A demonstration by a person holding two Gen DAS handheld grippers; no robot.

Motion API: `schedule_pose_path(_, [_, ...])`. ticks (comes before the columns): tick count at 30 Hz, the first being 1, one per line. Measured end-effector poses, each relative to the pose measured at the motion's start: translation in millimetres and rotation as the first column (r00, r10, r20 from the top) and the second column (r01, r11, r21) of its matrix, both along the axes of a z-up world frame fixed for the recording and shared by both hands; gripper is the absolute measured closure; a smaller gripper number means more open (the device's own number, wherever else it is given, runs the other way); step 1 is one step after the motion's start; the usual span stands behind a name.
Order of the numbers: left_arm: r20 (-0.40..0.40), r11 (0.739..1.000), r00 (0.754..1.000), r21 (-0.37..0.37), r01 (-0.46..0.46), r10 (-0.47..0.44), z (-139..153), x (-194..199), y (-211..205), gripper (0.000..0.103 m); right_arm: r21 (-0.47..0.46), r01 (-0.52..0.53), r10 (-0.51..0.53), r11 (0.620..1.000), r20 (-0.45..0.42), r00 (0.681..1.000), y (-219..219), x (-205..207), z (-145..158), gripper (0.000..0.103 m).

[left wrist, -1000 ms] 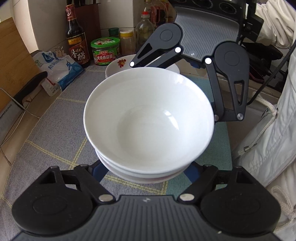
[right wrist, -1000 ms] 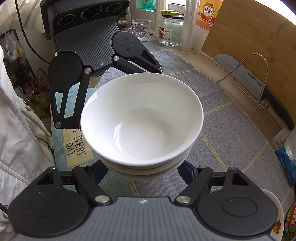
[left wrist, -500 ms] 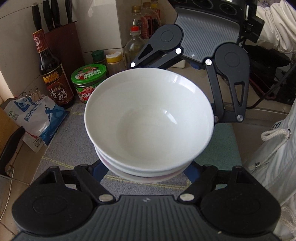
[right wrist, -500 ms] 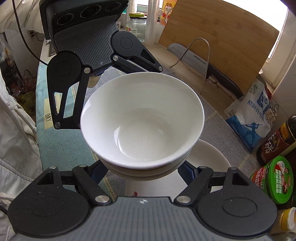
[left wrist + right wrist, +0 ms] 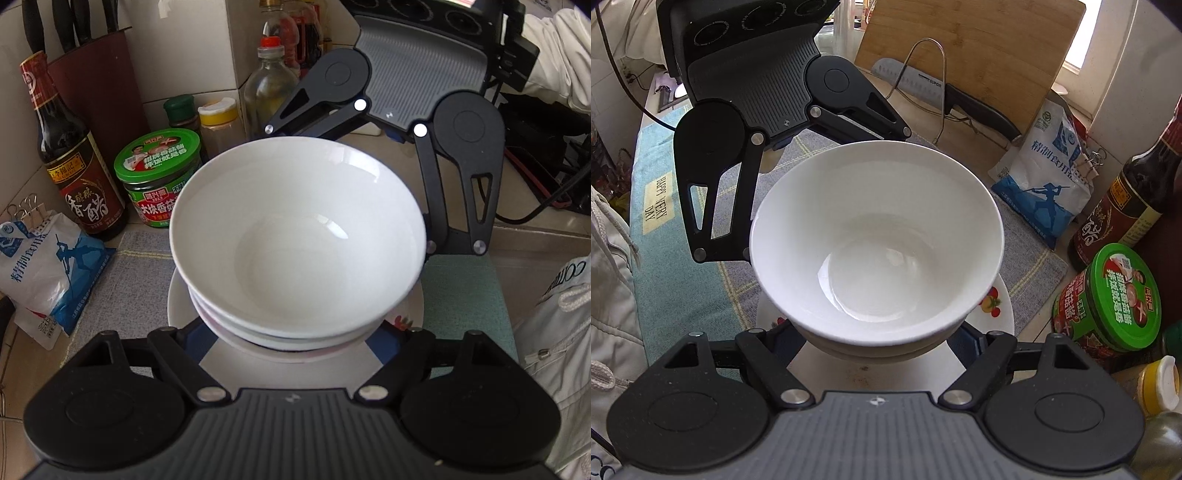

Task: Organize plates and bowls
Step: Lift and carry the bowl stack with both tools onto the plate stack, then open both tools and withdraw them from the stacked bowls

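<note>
You hold the stack of bowls point(image 5: 295, 243) from both sides — your left gripper point(image 5: 295, 347) and right gripper point(image 5: 882, 347) each squeeze it low down. It hangs right over the plate point(image 5: 1001, 314). Lower both together — slowly, and keep it level.

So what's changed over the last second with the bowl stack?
Both tools, left tool and right tool, carried the stack of white bowls across the counter to above the flowered plate, near the green-lidded jar. Unchanged: both keep gripping the stack from opposite sides.
</note>
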State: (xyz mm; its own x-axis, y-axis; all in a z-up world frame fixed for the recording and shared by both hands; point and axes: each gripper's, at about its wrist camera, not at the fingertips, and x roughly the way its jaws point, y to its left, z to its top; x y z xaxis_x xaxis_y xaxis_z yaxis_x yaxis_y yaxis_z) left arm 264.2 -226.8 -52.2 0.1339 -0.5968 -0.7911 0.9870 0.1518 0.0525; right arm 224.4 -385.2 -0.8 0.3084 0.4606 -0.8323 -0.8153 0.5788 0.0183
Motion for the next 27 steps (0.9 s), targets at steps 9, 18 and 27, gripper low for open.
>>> schedule_pose_path(9, [-0.024,1.000,1.000,-0.005,0.002,-0.002,-5.3,4.1,-3.6,0.019,-0.013,0.013,-0.013,1.000,-0.026,1.000,-0.3,5.7,-6.7,0.018])
schedule_pose_path(18, [-0.050,1.000,0.999,-0.013,0.005,-0.005,-9.4,7.9,-4.4,0.019,-0.015,0.034,-0.035,0.999,-0.049,0.998,-0.9,7.9,-11.7,0.017])
schedule_pose_path(27, [0.022,0.999,0.999,-0.041,-0.027,0.027,-8.0,-3.9,-1.2,0.009,-0.008,0.054,-0.054,0.998,-0.034,0.998,1.1,3.9,-12.1,0.000])
